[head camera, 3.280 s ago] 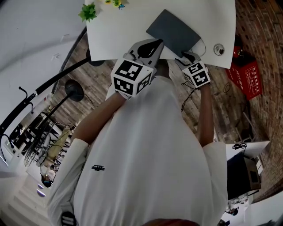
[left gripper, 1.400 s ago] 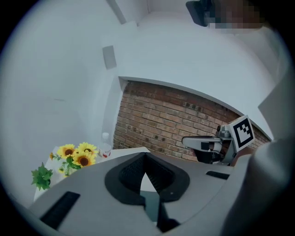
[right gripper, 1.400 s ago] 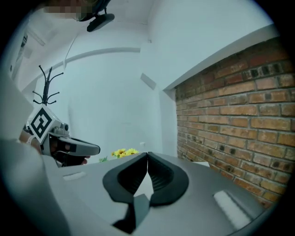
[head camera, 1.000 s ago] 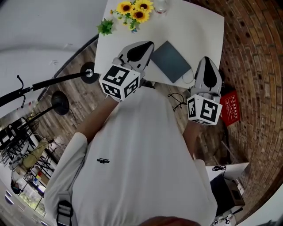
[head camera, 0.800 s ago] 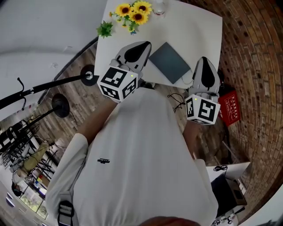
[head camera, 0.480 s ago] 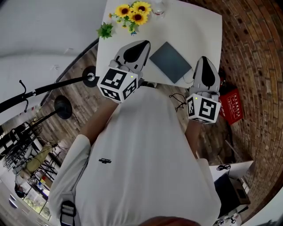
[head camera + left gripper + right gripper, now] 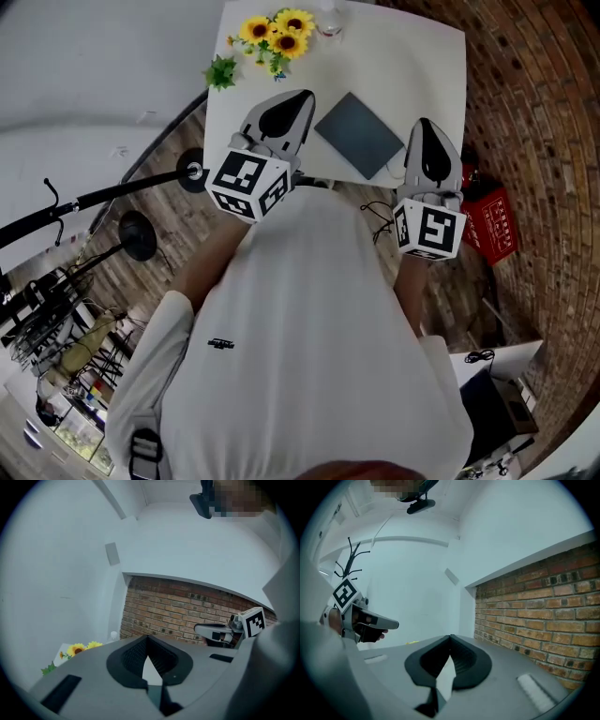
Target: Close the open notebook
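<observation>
- The left tool [image 7: 147,638], seen along its own jaws, is closed. Its two dark-lined jaws meet at the tips and nothing sits between them.
- The right tool [image 7: 450,637] is closed in the same way, tips together and empty.
- In the head view, the left tool [image 7: 300,97] is held over the near left part of a white tabletop [image 7: 412,66]. Its marker cube [image 7: 248,183] is close to the person's chest.
- The right tool [image 7: 422,127] is held at the tabletop's near right edge, with its own marker cube [image 7: 429,230] below it in the picture.
- Each tool shows in the other's view, held out to the side, well apart from the other.
- The notebook [image 7: 359,134] lies flat on the tabletop between the two tools. It is closed, with its dark grey cover facing up, and it is turned at an angle to the table edge.
- In the picture, the left tool's tip is just beside the notebook's left corner. I cannot tell whether the two touch.
- A bunch of sunflowers [image 7: 275,26] lies at the far left of the tabletop, well apart from the notebook.
- The person's white shirt [image 7: 309,356] fills the lower half of the head view.
- A red crate [image 7: 494,223] stands on the floor to the right of the table.
- A brick wall [image 7: 543,597] runs behind the right tool.
</observation>
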{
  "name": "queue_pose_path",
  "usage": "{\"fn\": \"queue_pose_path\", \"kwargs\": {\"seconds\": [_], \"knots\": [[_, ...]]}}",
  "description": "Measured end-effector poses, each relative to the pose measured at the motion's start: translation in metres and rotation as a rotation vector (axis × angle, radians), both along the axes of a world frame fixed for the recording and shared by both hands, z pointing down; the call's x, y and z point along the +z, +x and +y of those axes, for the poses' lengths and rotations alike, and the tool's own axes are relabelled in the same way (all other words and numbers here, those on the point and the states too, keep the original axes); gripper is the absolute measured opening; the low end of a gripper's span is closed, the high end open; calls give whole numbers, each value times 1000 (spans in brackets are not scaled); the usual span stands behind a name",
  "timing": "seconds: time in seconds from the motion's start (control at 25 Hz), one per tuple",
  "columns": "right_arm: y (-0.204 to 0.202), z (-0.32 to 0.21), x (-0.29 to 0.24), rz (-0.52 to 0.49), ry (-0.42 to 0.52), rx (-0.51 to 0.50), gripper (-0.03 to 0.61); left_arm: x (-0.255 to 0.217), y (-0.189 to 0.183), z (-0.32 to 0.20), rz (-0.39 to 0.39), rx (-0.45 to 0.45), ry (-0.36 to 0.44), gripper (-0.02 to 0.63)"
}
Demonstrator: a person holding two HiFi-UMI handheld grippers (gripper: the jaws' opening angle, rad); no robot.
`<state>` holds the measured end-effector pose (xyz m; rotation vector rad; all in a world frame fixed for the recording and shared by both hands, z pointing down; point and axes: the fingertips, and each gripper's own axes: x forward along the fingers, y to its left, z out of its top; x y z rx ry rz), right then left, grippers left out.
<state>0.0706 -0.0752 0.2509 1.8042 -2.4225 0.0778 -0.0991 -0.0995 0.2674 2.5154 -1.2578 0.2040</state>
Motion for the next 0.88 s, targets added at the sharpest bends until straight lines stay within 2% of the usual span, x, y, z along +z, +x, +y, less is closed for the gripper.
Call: {"fn": "queue_pose_path", "kwargs": {"seconds": [0.88], "knots": [[-1, 7, 12, -16, -23, -10, 12, 6, 3, 6, -10, 0, -8, 9]]}}
